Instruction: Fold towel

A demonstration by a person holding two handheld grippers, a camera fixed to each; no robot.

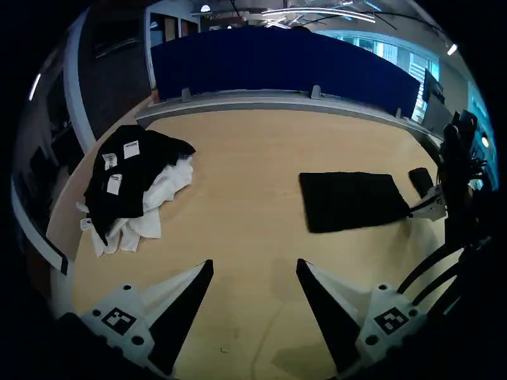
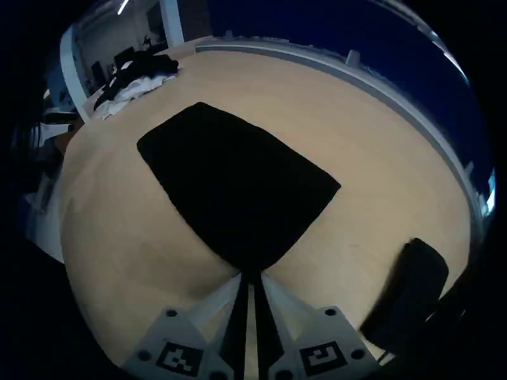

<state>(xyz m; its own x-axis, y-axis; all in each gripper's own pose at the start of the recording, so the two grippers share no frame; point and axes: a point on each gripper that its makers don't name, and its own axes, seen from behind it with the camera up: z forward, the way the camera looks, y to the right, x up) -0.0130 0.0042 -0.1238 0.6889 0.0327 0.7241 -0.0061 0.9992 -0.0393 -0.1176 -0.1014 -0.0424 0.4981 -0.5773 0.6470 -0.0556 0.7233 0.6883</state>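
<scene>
Your left gripper: spread wide, holding nothing.
Your right gripper: clenched on a corner of the black towel.

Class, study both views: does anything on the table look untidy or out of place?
Yes: the heap of black and white cloths near the table's edge lies crumpled, while the black towel lies flat.

Corner of towel hidden between right tongs; dark object blurred, cut off.
</scene>
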